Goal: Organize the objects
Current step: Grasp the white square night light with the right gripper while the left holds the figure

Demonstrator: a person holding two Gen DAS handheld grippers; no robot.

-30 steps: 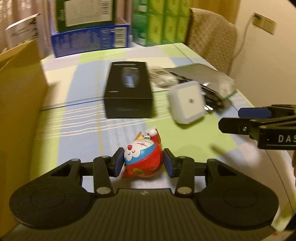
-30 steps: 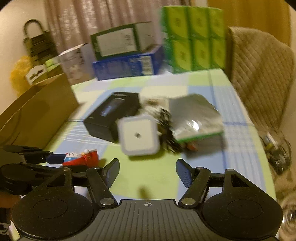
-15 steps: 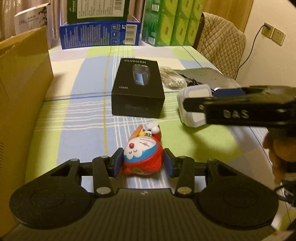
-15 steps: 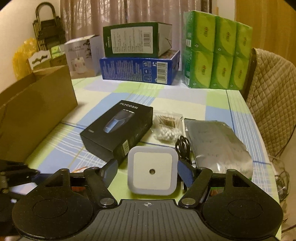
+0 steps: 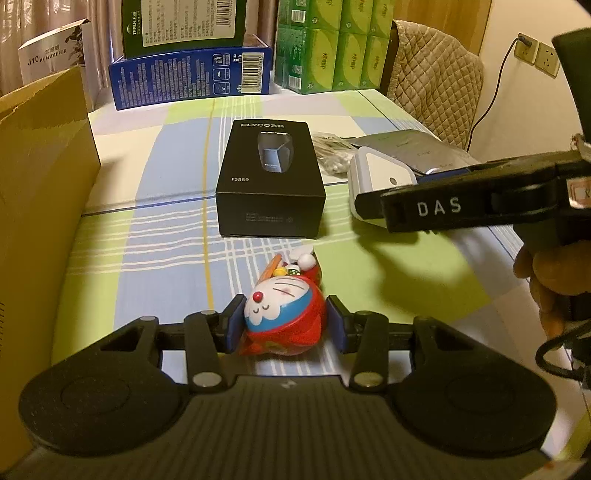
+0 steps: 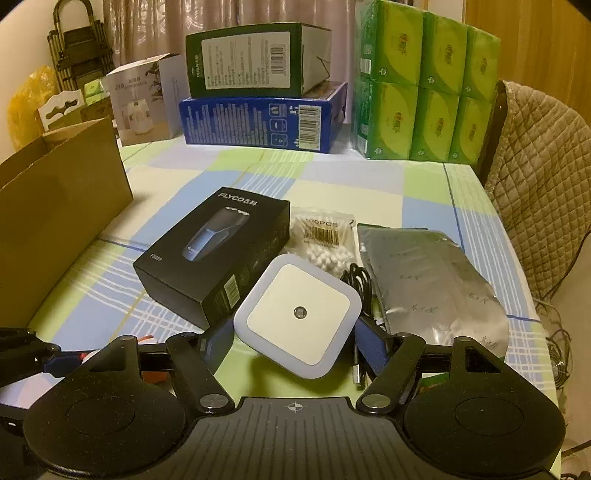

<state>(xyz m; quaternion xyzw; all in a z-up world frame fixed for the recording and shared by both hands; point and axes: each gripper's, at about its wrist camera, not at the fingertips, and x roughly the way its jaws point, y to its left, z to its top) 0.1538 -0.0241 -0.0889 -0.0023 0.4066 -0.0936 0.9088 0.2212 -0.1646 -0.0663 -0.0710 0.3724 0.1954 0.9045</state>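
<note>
Covering the desk point(image 6: 369, 184) is a checked cloth in green, blue and white, lit warm and dim. Left gripper point(image 5: 284, 323) sits low at the near edge, jaws closed partway around a red and blue cat figurine point(image 5: 282, 314) that lies on the cloth; the left pad touches it, the right pad looks just shy, hard to tell. Right gripper point(image 6: 295, 338) has its jaws spread wide around a white square night light point(image 6: 299, 317), which sits tilted between the blue pads; contact on both sides is not clear from either view. A hand point(image 5: 546, 284) grips the right tool's handle.

Black shaver box point(image 6: 214, 254) lies flat mid-desk, just beside the night light. Behind the light: a bag of cotton swabs point(image 6: 325, 240), a black cable point(image 6: 360, 280), and a silver foil pouch point(image 6: 432, 288) to the right. Open cardboard box point(image 6: 55, 221) stands along the left edge.

Far end of the desk: a blue carton point(image 6: 258, 122) with a dark green carton point(image 6: 255, 62) stacked on it, a humidifier box point(image 6: 140, 103) to the left, green tissue packs point(image 6: 424, 81) to the right. Quilted chair back point(image 6: 535, 184) at the right side, curtains point(image 6: 147, 29) behind, wall socket point(image 5: 546, 59) with a cord plugged in.
</note>
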